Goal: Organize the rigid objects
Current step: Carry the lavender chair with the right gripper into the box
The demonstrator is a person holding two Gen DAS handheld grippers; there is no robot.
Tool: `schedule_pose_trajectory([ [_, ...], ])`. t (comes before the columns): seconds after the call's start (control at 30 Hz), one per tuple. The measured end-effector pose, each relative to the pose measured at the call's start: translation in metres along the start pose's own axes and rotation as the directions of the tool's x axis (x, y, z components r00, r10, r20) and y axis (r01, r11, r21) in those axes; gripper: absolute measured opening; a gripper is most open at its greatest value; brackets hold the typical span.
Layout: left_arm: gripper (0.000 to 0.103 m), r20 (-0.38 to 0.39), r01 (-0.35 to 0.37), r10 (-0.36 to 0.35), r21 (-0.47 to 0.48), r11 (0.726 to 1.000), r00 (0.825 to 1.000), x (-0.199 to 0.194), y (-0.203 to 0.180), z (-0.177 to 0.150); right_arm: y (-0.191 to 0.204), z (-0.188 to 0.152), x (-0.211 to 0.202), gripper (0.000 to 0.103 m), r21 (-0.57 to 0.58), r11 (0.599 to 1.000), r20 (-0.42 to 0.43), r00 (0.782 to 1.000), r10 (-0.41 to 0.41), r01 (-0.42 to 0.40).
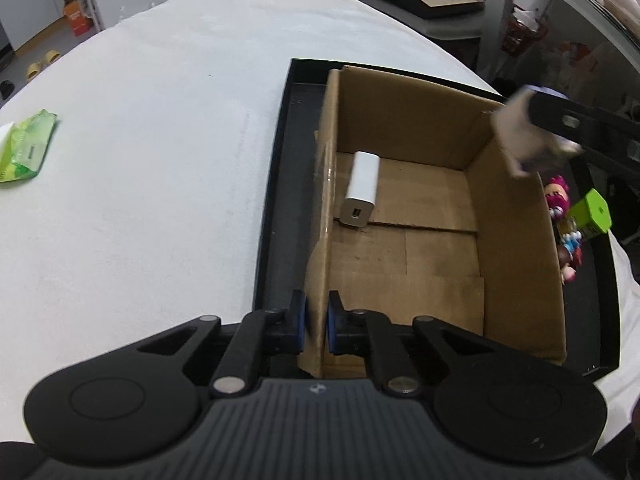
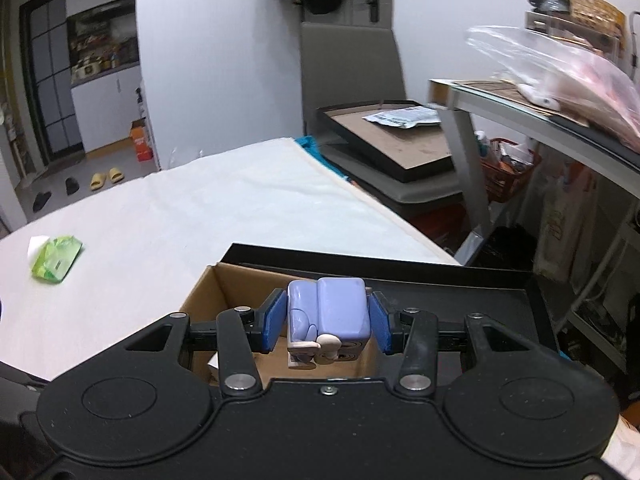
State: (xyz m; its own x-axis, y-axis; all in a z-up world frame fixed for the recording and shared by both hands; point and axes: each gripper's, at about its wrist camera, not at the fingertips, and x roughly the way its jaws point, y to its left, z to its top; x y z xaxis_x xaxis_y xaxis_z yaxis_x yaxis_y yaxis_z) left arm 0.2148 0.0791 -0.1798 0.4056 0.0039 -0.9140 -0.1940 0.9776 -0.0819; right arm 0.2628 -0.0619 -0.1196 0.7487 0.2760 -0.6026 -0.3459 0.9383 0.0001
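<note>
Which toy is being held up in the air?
The purple block figure, clamped in the right gripper above the cardboard box. The other toys lie in the black tray.

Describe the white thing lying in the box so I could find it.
Find the open cardboard box in the black tray. On its floor by the left wall lies a white charger block, port facing you, alone inside; the colourful toys sit outside.
</note>
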Motion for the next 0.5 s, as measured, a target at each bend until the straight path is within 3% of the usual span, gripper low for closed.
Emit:
schedule_pose_trajectory([
  [0.3, 0.010, -0.014, 0.053, -0.054, -0.023, 0.998, 0.998, 0.004, 0.013, 0.003, 0.022, -0.006, 0.021, 0.044, -0.036, 0.999, -0.066, 0.998, -0.009, 0.006],
  [0.5, 0.011, -0.019, 0.067, -0.068, -0.036, 0.997, 0.998, 0.004, 0.019, 0.006, 0.034, -0.001, 0.028, 0.045, -0.050, 0.999, -0.058, 0.998, 0.011, -0.014],
])
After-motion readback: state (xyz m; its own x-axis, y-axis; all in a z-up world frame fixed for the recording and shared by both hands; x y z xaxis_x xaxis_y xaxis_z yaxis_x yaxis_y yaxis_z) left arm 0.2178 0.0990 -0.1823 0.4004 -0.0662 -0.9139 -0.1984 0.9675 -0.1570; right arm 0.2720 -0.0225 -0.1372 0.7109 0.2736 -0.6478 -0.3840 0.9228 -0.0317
